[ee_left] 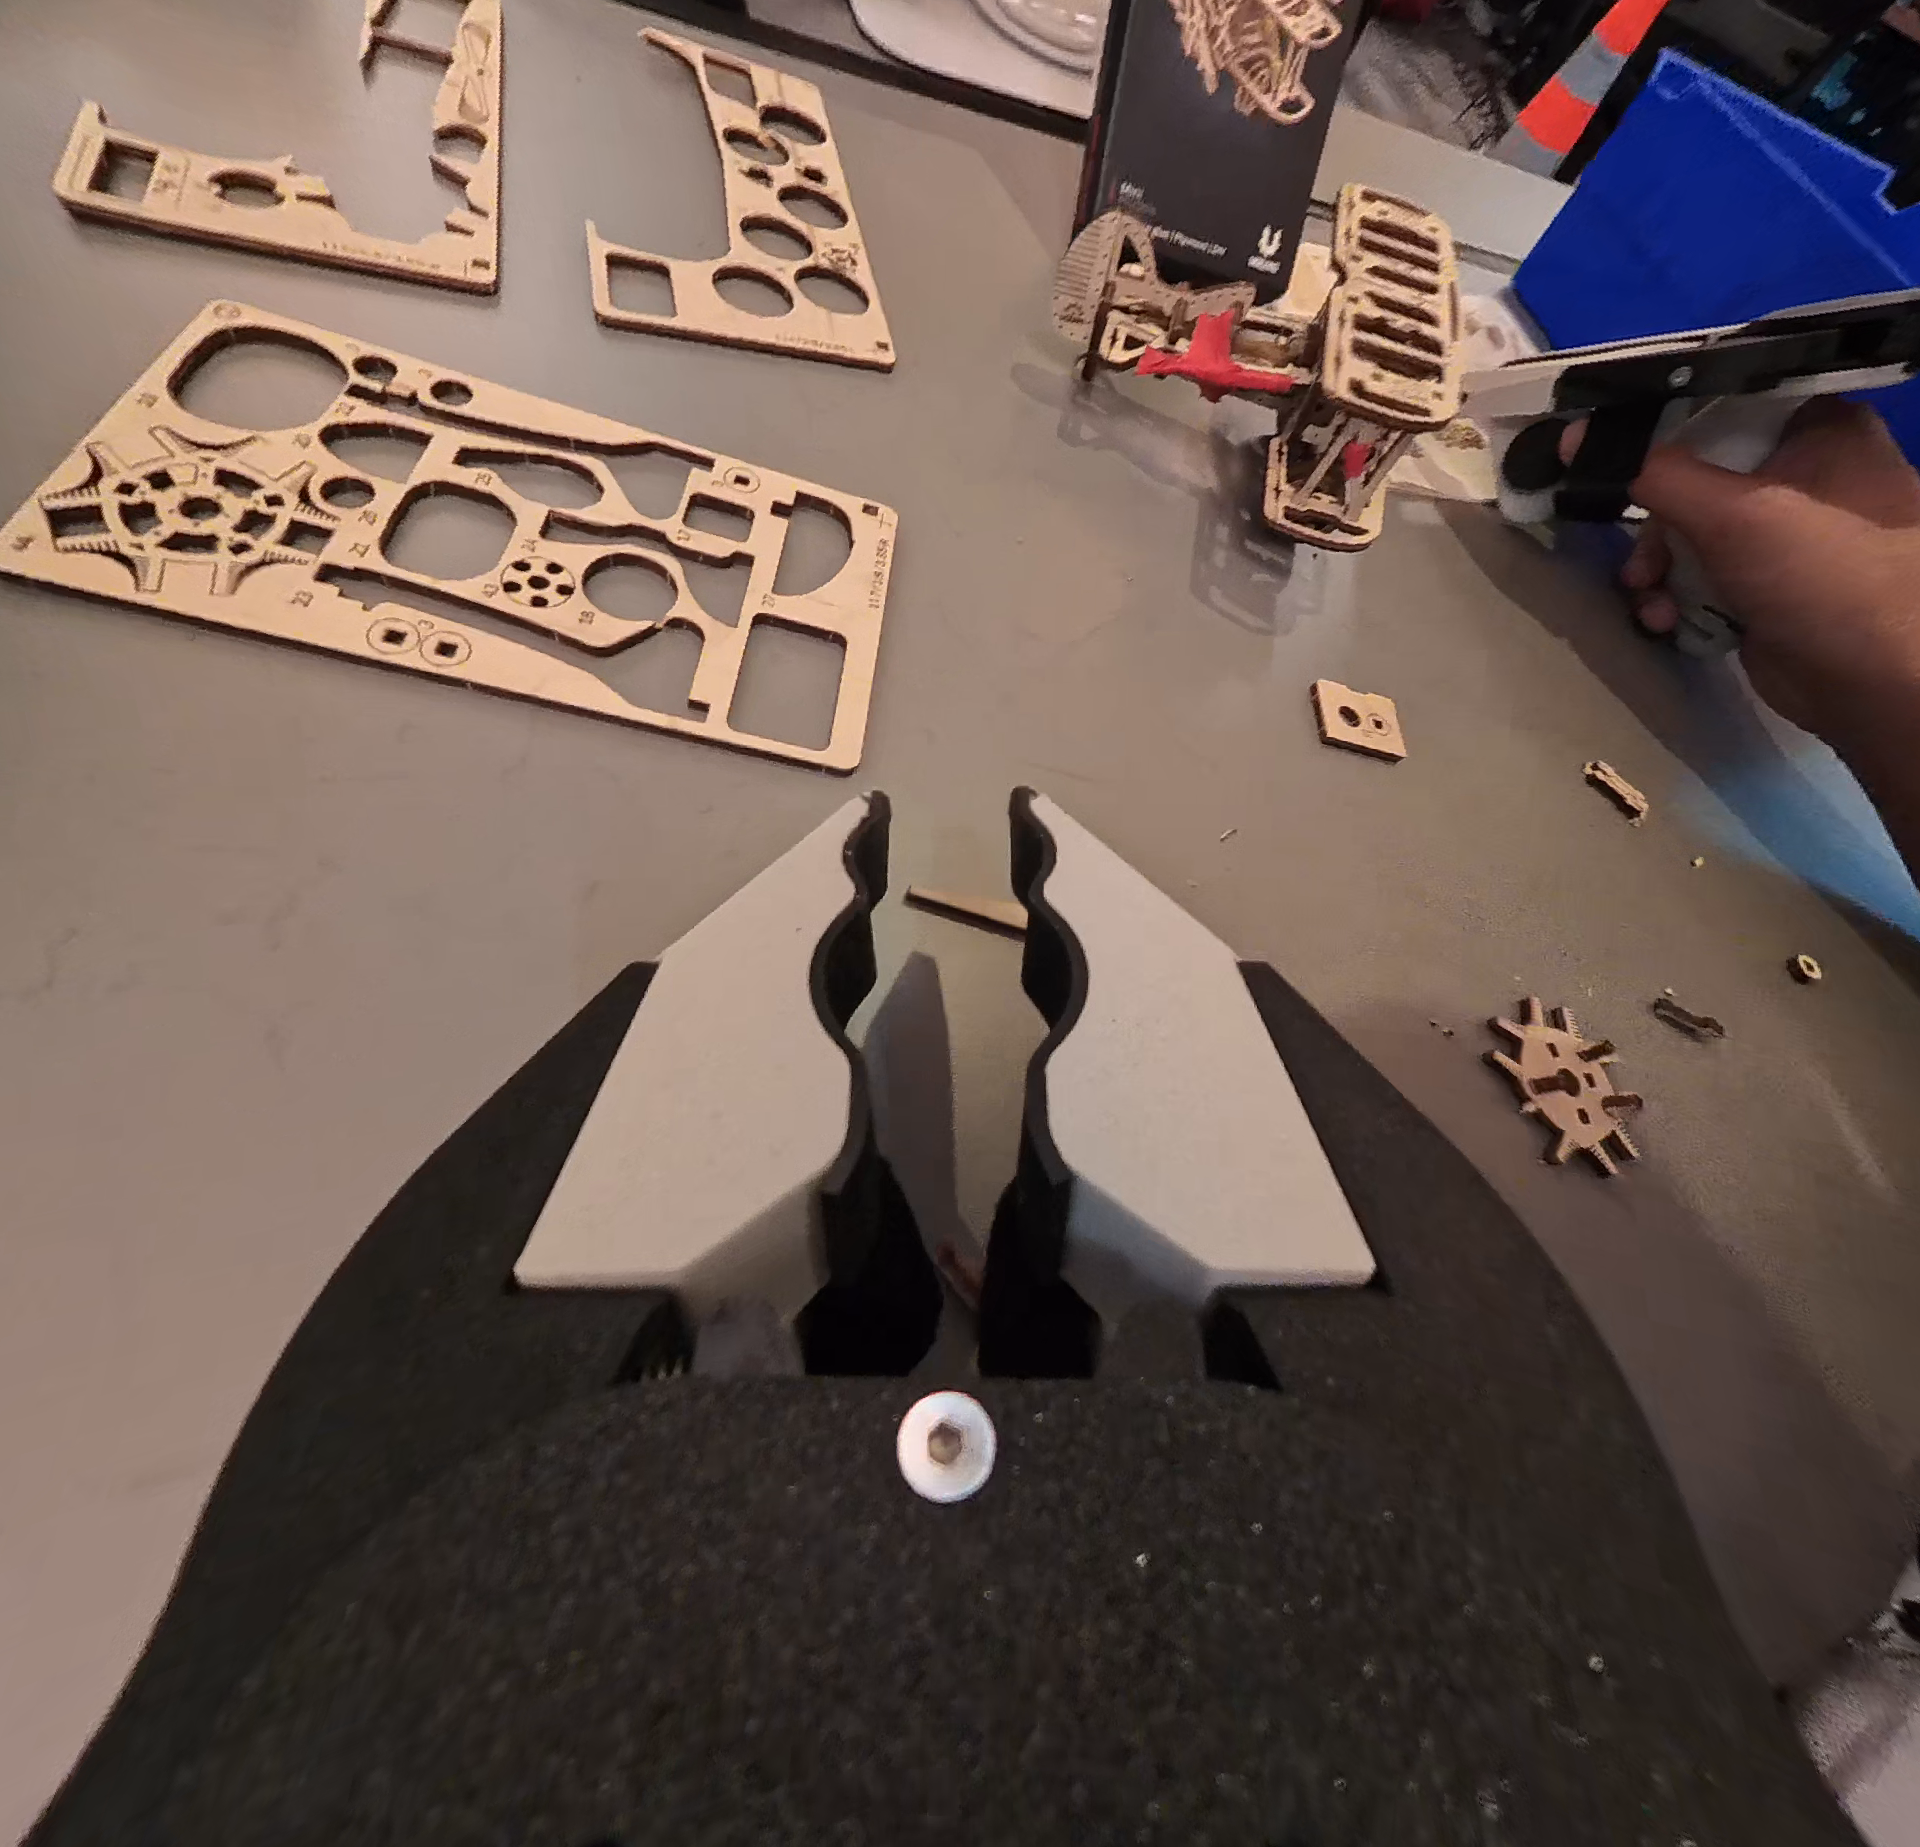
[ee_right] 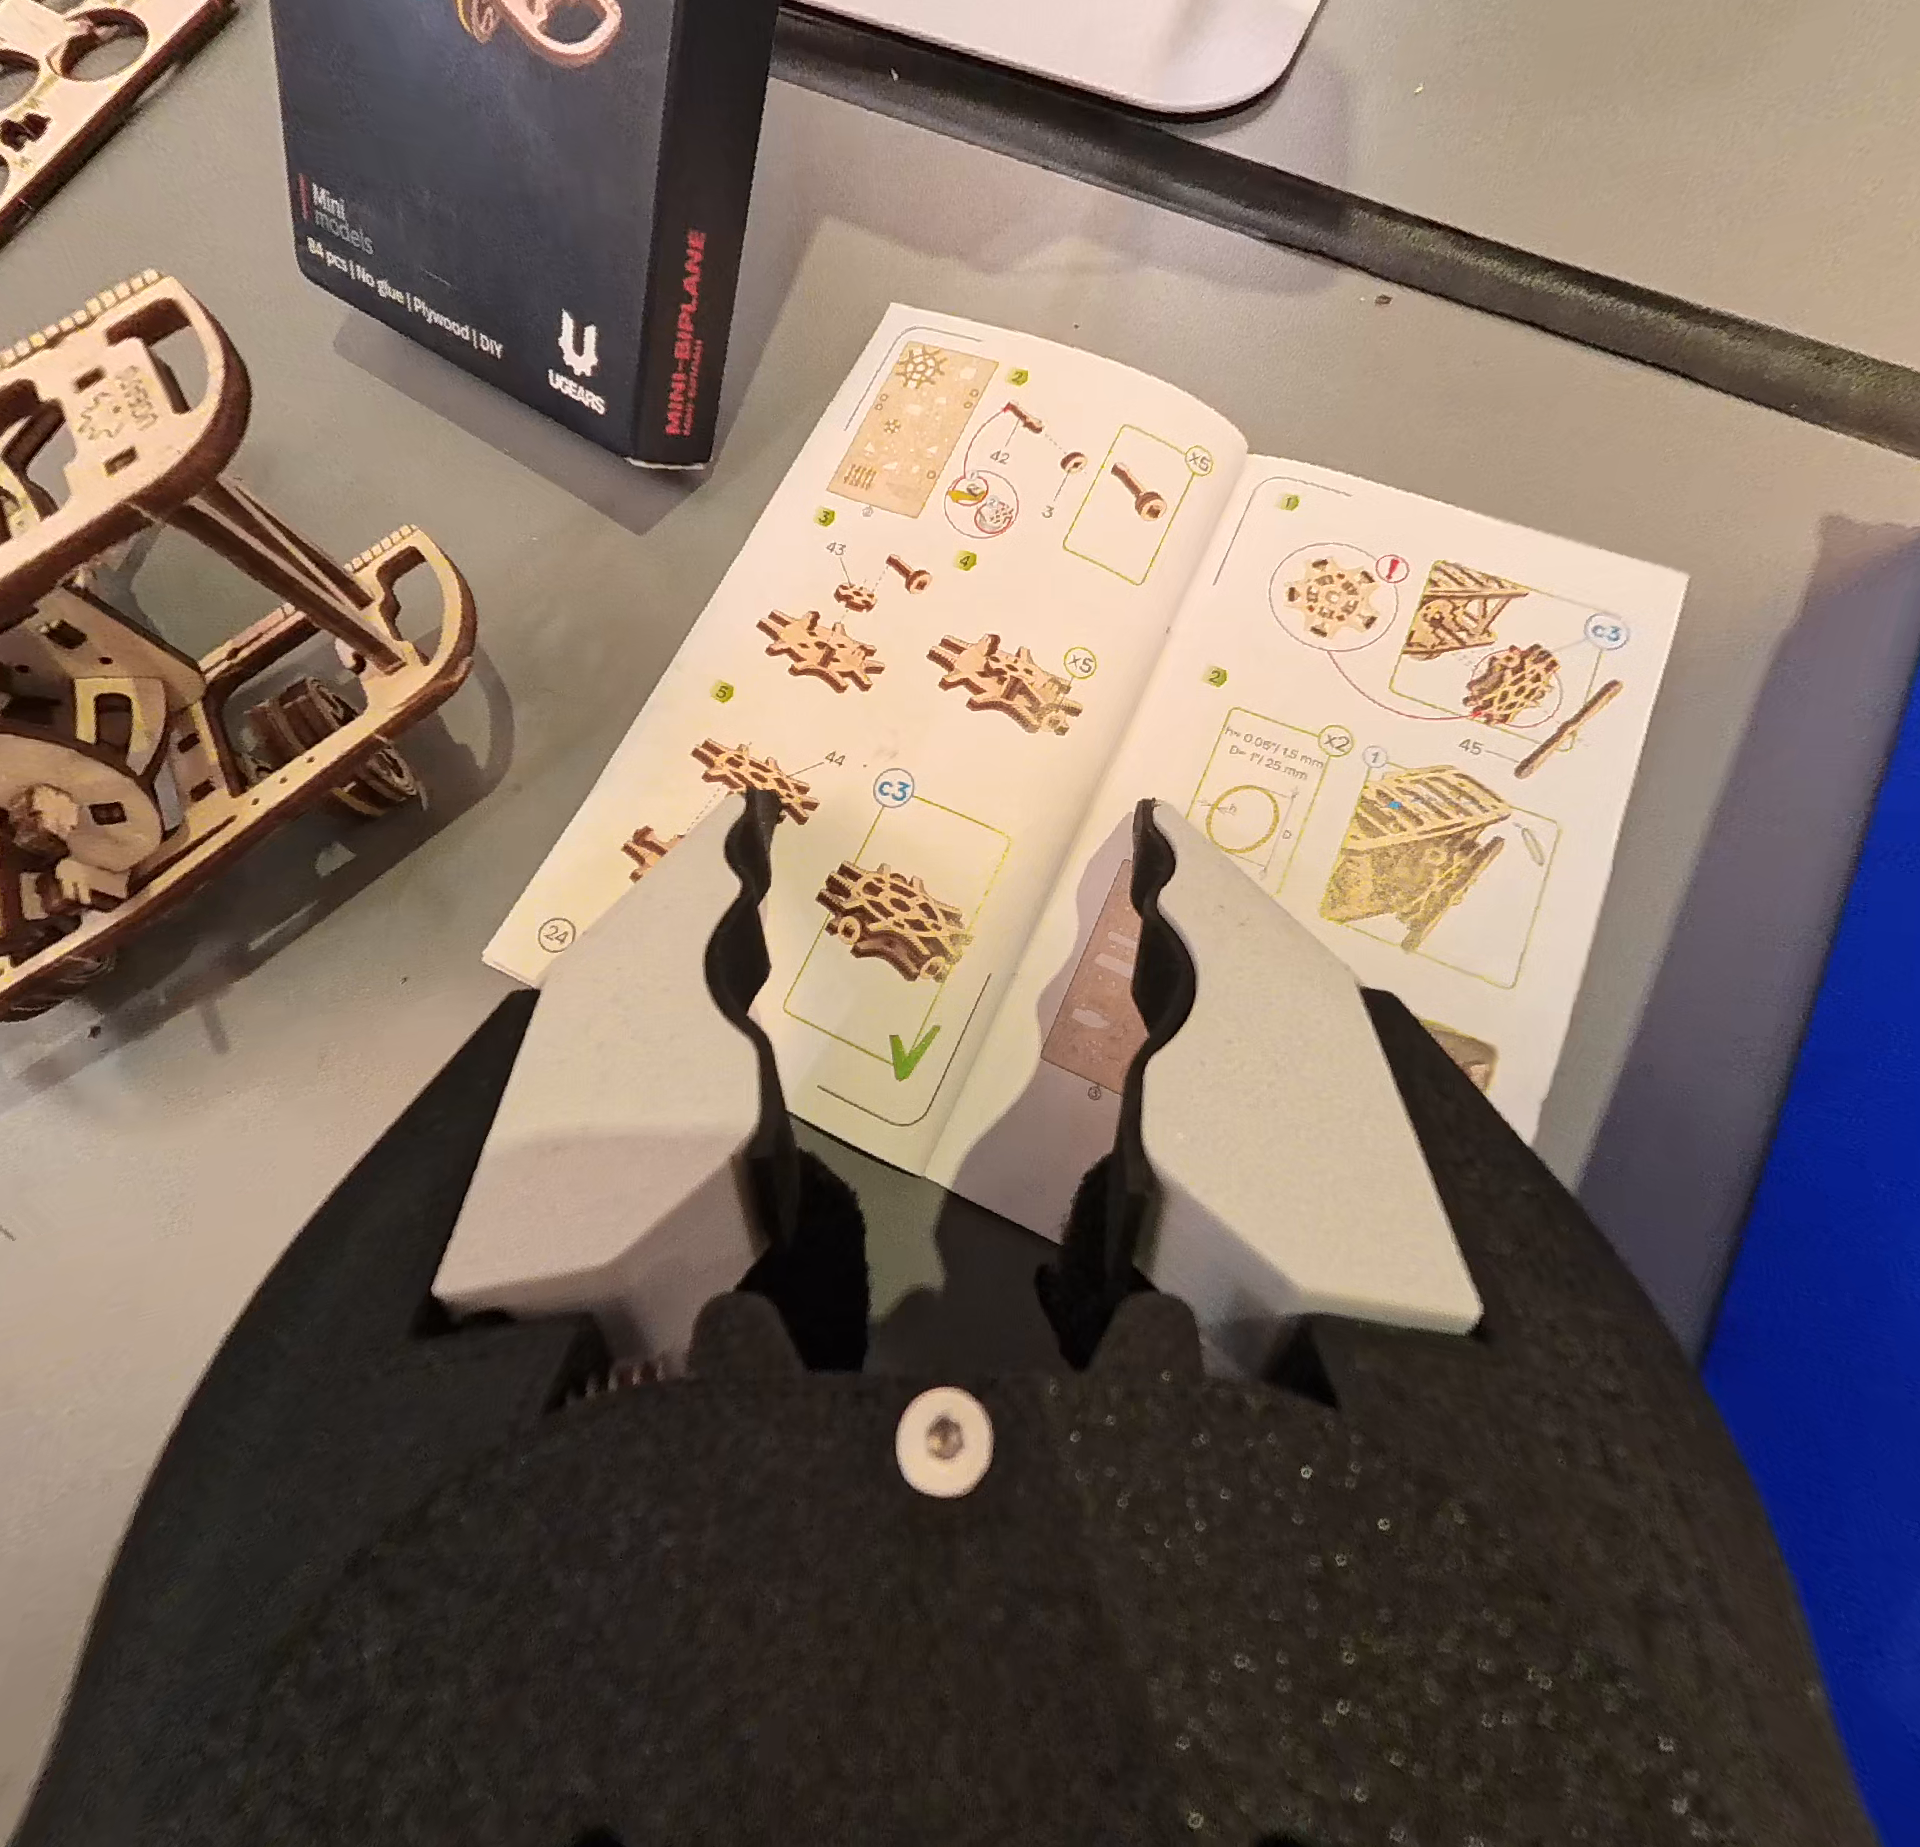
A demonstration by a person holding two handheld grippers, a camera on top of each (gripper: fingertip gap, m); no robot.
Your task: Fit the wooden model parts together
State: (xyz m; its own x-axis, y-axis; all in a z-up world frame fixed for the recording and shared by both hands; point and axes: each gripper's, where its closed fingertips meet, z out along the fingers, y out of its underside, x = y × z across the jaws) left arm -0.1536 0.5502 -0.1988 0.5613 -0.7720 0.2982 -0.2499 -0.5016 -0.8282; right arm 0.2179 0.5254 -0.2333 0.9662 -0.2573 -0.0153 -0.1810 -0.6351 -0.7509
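Observation:
A part-built wooden biplane (ee_left: 1309, 363) with red tape on its body stands on the grey table at the back right; it also shows in the right wrist view (ee_right: 197, 644). A toothed wooden gear piece (ee_left: 1564, 1085) and a small square wooden plate (ee_left: 1356, 722) lie on the right. A thin wooden stick (ee_left: 966, 909) lies on the table between my left fingers. My left gripper (ee_left: 951, 810) is open and empty above the table. My right gripper (ee_right: 951, 810) is open and empty over an open instruction booklet (ee_right: 1132, 654); it also shows beside the biplane, held by a hand (ee_left: 1704, 363).
Three punched-out plywood sheets (ee_left: 499, 540) (ee_left: 312, 166) (ee_left: 758, 218) lie at the left and back. The dark model box (ee_right: 520, 187) stands behind the biplane. A blue bin (ee_left: 1714, 208) sits at the far right. Small wooden bits (ee_left: 1616, 789) are scattered on the right. The tips of one gripper are about 40 cm away from the tips of the other. The thin wooden stick (ee_left: 966, 909) is about 4 cm from my left fingertips.

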